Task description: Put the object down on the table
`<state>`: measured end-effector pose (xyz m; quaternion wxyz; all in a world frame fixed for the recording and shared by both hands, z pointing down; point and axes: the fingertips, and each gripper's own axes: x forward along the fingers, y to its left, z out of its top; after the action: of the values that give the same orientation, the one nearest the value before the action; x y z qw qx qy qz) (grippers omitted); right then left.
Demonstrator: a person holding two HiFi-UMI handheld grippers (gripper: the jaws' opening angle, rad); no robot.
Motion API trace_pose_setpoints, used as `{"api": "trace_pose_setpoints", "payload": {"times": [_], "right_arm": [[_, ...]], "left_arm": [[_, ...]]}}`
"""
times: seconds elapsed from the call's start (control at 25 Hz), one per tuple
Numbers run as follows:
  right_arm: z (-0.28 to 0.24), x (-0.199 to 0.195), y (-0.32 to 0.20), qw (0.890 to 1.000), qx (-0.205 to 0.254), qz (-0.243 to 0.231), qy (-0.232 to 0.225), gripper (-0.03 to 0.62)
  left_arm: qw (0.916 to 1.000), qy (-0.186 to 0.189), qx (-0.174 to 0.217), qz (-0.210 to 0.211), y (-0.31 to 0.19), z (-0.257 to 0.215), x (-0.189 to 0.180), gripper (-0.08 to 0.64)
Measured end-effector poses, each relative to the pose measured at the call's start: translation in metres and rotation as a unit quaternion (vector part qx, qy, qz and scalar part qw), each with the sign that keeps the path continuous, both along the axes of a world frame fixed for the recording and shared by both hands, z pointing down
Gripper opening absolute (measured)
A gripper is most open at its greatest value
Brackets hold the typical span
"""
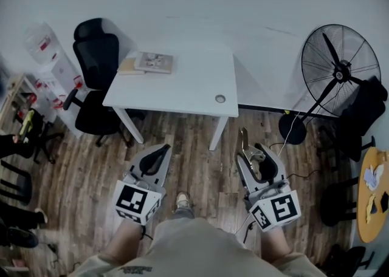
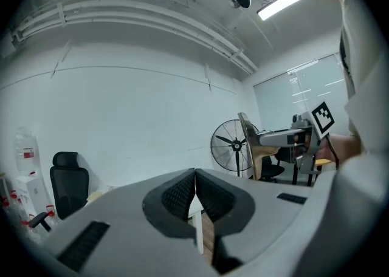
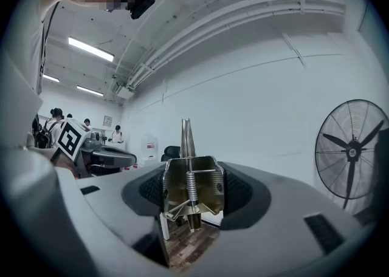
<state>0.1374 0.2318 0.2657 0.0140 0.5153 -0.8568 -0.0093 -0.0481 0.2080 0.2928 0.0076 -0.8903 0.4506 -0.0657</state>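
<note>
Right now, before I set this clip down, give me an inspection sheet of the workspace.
Surface: white table, ahead of both grippers.
Job's things: metal spring clip, off the table.
Clutter: books at the table's far left corner; round grommet near its right front.
Grippers: left gripper shut, empty; right gripper shut on the clip.
Cables: white cable on the floor by the standing fan.
Surroundings: standing fan at right, black office chair at left, wood floor.

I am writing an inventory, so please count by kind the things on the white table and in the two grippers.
Books: 2
Small round disc: 1
Metal spring clamp, held in the right gripper: 1
Left gripper, shut and empty: 0
Total: 4
</note>
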Motion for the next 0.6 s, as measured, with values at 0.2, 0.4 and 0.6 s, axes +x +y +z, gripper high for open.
{"api": "trace_pose_setpoints", "payload": {"times": [0.2,0.4,0.6], "right_arm": [[0.002,-0.026,-0.064,1.0,-0.011,0.0,0.02,0.232],[0.011,-0.055,-0.112,0.999,-0.021,-0.008,0.029,0.232],[0.017,-0.081,-0.149,0.999,-0.031,-0.019,0.03,0.232]], "left_arm": [[0.9999,0.003,-0.014,0.01,-0.065,0.0,-0.021,0.021],[0.9997,-0.003,-0.014,0.018,-0.113,0.005,-0.04,0.021],[0.9997,0.0,-0.021,0.013,-0.15,0.012,-0.059,0.021]]}}
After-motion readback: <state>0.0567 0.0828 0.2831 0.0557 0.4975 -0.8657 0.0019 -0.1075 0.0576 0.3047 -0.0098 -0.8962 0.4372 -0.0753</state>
